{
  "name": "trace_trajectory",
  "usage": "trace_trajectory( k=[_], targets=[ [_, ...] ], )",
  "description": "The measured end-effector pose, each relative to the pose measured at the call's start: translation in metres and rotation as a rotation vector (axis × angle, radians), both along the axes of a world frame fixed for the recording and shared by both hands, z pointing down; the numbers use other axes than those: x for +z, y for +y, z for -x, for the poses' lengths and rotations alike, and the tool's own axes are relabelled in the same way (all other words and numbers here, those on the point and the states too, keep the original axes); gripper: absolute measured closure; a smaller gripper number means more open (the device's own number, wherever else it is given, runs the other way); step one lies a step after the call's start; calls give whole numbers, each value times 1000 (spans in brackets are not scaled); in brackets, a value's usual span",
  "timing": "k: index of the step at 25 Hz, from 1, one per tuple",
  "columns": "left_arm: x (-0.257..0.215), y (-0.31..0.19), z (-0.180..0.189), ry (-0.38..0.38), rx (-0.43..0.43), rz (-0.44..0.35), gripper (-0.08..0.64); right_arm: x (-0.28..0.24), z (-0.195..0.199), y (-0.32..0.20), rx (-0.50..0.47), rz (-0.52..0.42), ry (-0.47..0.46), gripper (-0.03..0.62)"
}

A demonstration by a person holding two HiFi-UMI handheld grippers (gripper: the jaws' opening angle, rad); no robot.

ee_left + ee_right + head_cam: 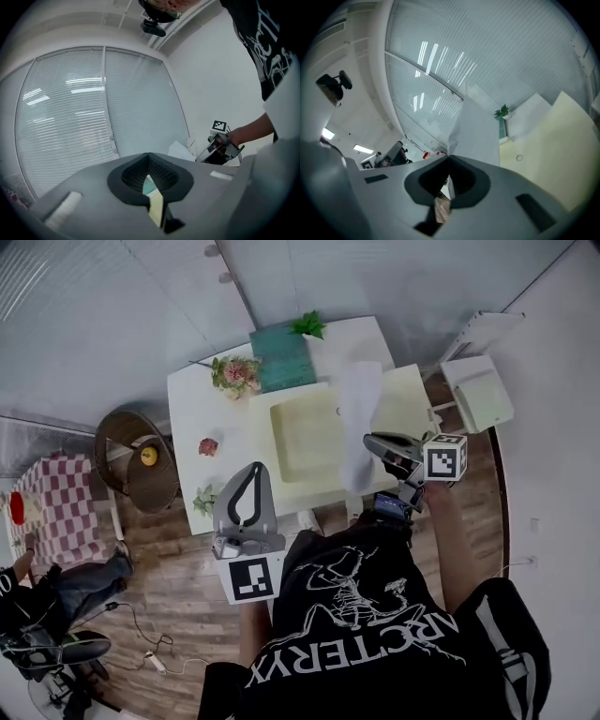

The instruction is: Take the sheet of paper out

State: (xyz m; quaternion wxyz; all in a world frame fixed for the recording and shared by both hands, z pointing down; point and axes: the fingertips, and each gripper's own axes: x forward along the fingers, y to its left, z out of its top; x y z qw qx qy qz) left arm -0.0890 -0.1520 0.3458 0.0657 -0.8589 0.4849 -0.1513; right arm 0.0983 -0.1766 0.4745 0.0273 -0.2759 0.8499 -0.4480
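Observation:
The white sheet of paper (356, 418) hangs in the air above the pale yellow document pouch (305, 442), which lies flat on the white table (202, 409). My right gripper (368, 442) is shut on the sheet's lower edge and holds it well above the pouch. In the right gripper view the sheet (477, 131) rises straight out of the closed gripper (450, 158), with the pouch (543, 150) to the right. My left gripper (255, 468) hovers off the table's near edge, shut and empty. Seen from the left gripper (148, 154), the sheet (180, 150) stands beside the right gripper (220, 147).
At the table's far side are a teal box (281, 357), a green plant (307, 324) and flowers (234, 373). A red object (207, 446) lies at the left. A wicker chair (141, 456) stands left of the table and a white device (478, 395) to its right.

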Motion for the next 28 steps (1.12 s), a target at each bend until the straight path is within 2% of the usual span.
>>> trace_trajectory(
  k=[3, 6, 9, 14, 18, 21, 28],
  targets=[
    [-5, -8, -5, 10, 17, -12, 548, -34, 10, 2, -8, -64, -26, 575],
    [-7, -13, -4, 31, 12, -12, 548, -64, 16, 4, 16, -133, 18, 575],
    [-10, -18, 0, 55, -9, -21, 548, -91, 20, 0, 70, -280, 140, 575],
    [-16, -24, 3, 44, -37, -27, 548, -120, 26, -5, 161, -531, 356, 575],
    [-25, -30, 5, 90, -58, -12, 548, -141, 29, -1, 233, -676, 477, 575],
    [-30, -35, 3, 83, -51, -28, 548, -151, 29, -6, 260, -735, 513, 575],
    [-37, -33, -14, 99, -17, -24, 548, -170, 12, -1, 340, -807, 582, 575]
  ],
)
